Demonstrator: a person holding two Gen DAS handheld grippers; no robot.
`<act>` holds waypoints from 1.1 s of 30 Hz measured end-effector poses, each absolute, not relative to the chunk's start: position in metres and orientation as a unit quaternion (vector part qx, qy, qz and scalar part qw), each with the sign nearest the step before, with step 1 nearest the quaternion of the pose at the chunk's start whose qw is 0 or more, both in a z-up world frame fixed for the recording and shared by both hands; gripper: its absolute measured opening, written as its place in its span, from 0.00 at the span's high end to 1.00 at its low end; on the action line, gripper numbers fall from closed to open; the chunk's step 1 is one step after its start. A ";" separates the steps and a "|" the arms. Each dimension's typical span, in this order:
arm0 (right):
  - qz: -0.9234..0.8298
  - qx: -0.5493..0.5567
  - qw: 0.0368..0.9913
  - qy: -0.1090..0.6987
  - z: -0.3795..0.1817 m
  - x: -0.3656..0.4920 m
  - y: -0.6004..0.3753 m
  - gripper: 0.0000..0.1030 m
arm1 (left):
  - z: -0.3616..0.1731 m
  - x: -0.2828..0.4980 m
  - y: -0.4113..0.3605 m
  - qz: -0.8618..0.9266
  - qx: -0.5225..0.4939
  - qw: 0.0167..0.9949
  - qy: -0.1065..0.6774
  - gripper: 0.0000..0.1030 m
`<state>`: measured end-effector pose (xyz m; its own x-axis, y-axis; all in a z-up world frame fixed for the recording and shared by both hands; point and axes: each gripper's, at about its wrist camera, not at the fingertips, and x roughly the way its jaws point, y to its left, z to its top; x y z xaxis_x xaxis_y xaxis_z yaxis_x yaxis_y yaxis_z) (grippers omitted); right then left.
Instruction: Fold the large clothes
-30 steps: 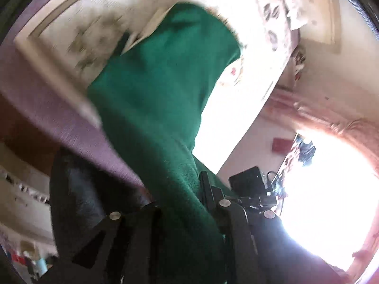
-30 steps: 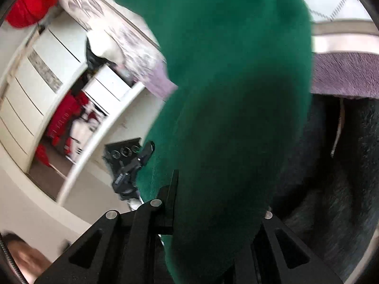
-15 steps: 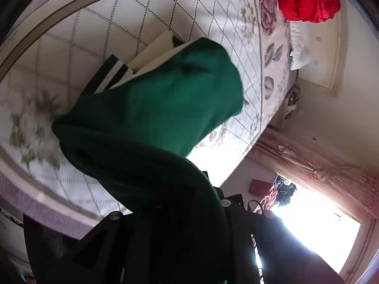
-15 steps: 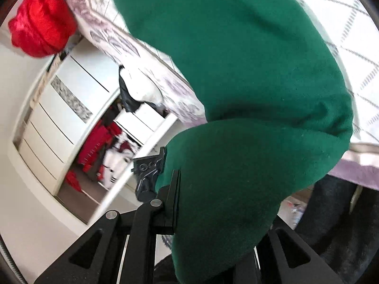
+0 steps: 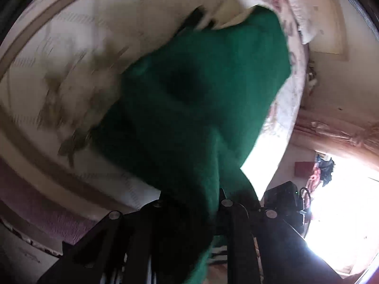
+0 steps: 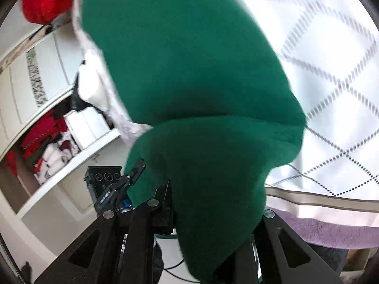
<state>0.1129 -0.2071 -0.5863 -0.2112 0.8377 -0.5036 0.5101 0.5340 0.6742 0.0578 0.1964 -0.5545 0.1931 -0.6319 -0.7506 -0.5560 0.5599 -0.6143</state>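
Green garment (image 6: 189, 94) blocking ahead; open bedspread (image 6: 331, 71) beside

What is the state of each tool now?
Left tool: closed on the green garment.
Right tool: closed on the same garment.

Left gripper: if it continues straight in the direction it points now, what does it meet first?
Most likely the green garment that the left gripper itself holds, which fills the view ahead. Behind it lies the quilted bedspread; how far off is unclear, as the picture is blurred.

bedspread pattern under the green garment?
White bedspread with a grey dotted diamond grid; clearest in the right wrist view, beside the green garment.
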 end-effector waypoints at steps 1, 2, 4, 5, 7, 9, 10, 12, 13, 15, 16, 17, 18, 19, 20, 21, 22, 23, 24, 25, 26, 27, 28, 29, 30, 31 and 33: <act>0.182 0.440 0.438 0.762 -0.595 0.105 -0.213 0.83 | -0.555 0.047 0.195 -0.028 -0.463 0.613 0.639 0.86; 0.184 0.431 0.434 0.770 -0.601 0.098 -0.214 0.83 | -0.556 0.033 0.192 -0.027 -0.449 0.612 0.651 0.86; 0.194 0.385 0.438 0.789 -0.608 0.087 -0.220 0.79 | -0.560 0.010 0.184 -0.028 -0.414 0.606 0.679 0.78; 0.198 0.354 0.438 0.802 -0.608 0.082 -0.214 0.75 | -0.564 0.004 0.181 -0.029 -0.403 0.601 0.690 0.75; 0.203 0.310 0.432 0.822 -0.610 0.072 -0.210 0.69 | -0.564 -0.014 0.182 -0.034 -0.411 0.591 0.693 0.72; 0.207 0.300 0.419 0.831 -0.608 0.066 -0.208 0.64 | -0.558 -0.018 0.186 -0.034 -0.432 0.583 0.687 0.71; 0.207 0.303 0.414 0.833 -0.606 0.066 -0.210 0.63 | -0.554 -0.019 0.188 -0.033 -0.436 0.581 0.686 0.67; 0.208 0.298 0.411 0.836 -0.599 0.069 -0.209 0.53 | -0.549 -0.017 0.187 -0.031 -0.424 0.592 0.685 0.65; 0.207 0.289 0.414 0.838 -0.594 0.069 -0.210 0.50 | -0.551 -0.016 0.185 -0.032 -0.420 0.594 0.685 0.65; 0.205 0.273 0.423 0.839 -0.587 0.073 -0.213 0.45 | -0.559 -0.016 0.181 -0.027 -0.424 0.590 0.686 0.65; 0.205 0.270 0.427 0.838 -0.583 0.077 -0.215 0.45 | -0.562 -0.017 0.183 -0.023 -0.434 0.590 0.680 0.64; 0.201 0.264 0.433 0.838 -0.580 0.080 -0.220 0.42 | -0.563 -0.016 0.183 -0.023 -0.442 0.589 0.676 0.64; 0.193 0.254 0.445 0.837 -0.573 0.084 -0.223 0.32 | -0.560 -0.015 0.184 -0.021 -0.449 0.588 0.673 0.58; 0.192 0.244 0.462 0.831 -0.566 0.091 -0.228 0.28 | -0.562 -0.014 0.185 -0.019 -0.459 0.588 0.666 0.50; 0.192 0.244 0.474 0.824 -0.558 0.095 -0.232 0.24 | -0.563 -0.013 0.185 -0.015 -0.467 0.591 0.658 0.46; 0.185 0.253 0.489 0.814 -0.550 0.102 -0.239 0.21 | -0.564 -0.010 0.184 -0.013 -0.471 0.594 0.652 0.46; 0.176 0.264 0.504 0.803 -0.543 0.110 -0.242 0.20 | -0.567 -0.014 0.183 -0.014 -0.473 0.597 0.648 0.46; 0.171 0.269 0.517 0.795 -0.541 0.117 -0.244 0.20 | -0.567 -0.010 0.181 -0.012 -0.470 0.604 0.644 0.46; 0.166 0.268 0.530 0.787 -0.544 0.125 -0.248 0.20 | -0.569 -0.005 0.179 -0.010 -0.465 0.612 0.639 0.46; 0.155 0.264 0.547 0.780 -0.545 0.136 -0.248 0.20 | -0.566 0.000 0.175 -0.011 -0.459 0.622 0.634 0.46; 0.142 0.266 0.566 0.767 -0.550 0.151 -0.248 0.20 | -0.563 0.005 0.171 -0.014 -0.455 0.633 0.626 0.47; 0.133 0.276 0.585 0.751 -0.556 0.169 -0.247 0.20 | -0.561 0.009 0.169 -0.016 -0.449 0.641 0.622 0.55; 0.123 0.292 0.602 0.733 -0.558 0.188 -0.243 0.20 | -0.559 0.015 0.167 -0.019 -0.438 0.652 0.619 0.69; 0.118 0.308 0.616 0.715 -0.564 0.203 -0.243 0.20 | -0.560 0.019 0.167 -0.024 -0.434 0.655 0.618 0.74; 0.116 0.317 0.627 0.702 -0.572 0.221 -0.239 0.20 | -0.561 0.024 0.166 -0.028 -0.427 0.658 0.619 0.79; 0.118 0.326 0.625 0.699 -0.582 0.236 -0.233 0.20 | -0.561 0.031 0.167 -0.035 -0.420 0.665 0.617 0.82; 0.132 0.330 0.611 0.708 -0.599 0.259 -0.212 0.26 | -0.563 0.041 0.168 -0.043 -0.408 0.671 0.618 0.83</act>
<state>0.2590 -0.2123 -0.5995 -0.0364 0.6283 -0.7771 0.3055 0.7474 0.5900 0.0409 0.1676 -0.5634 0.2334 -0.5627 -0.7930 -0.4464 0.6625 -0.6015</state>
